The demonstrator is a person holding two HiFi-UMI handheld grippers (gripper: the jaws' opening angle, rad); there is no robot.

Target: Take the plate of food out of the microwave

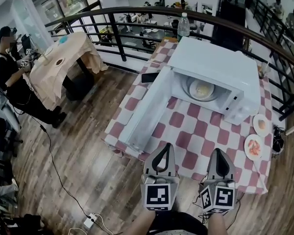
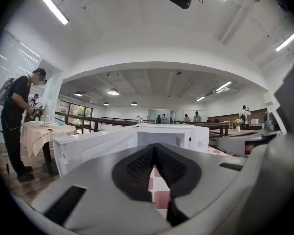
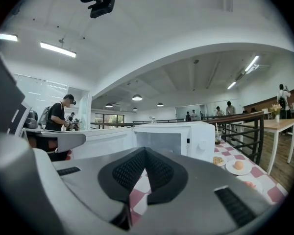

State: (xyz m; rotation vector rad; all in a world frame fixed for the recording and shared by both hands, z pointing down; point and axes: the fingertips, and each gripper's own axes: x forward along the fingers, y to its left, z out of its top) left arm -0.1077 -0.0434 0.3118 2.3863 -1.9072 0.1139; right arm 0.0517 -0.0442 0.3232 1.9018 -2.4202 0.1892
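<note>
The microwave (image 1: 210, 62) stands on a table with a red and white checked cloth (image 1: 186, 131). Its door (image 1: 149, 106) is swung fully out to the left, and the plate of food (image 1: 202, 89) still sits inside on the turntable. It holds a pale heap, perhaps rice or noodles, but the head view is too small to say. The left gripper (image 1: 160, 151) and the right gripper (image 1: 220, 156) hover side by side at the near edge of the table, well short of the opening. Both point roughly level toward the microwave, and both have their jaws closed tip to tip with nothing between them. Each gripper view shows this as well; neither shows the plate, only the grey mouth of the oven. The step in hand looks like the approach. To do it well, one gripper should spread its jaws before it enters the opening, not inside it, where room looks tight. The right gripper seems to have the straighter line, since the open door lies ahead of the left one. Take the near rim of the plate between the pads and lift only enough to clear the sill. Draw the plate straight out and level so the food stays put, keeping away from the two small plates (image 1: 260, 125) at the right edge of the table.
</note>
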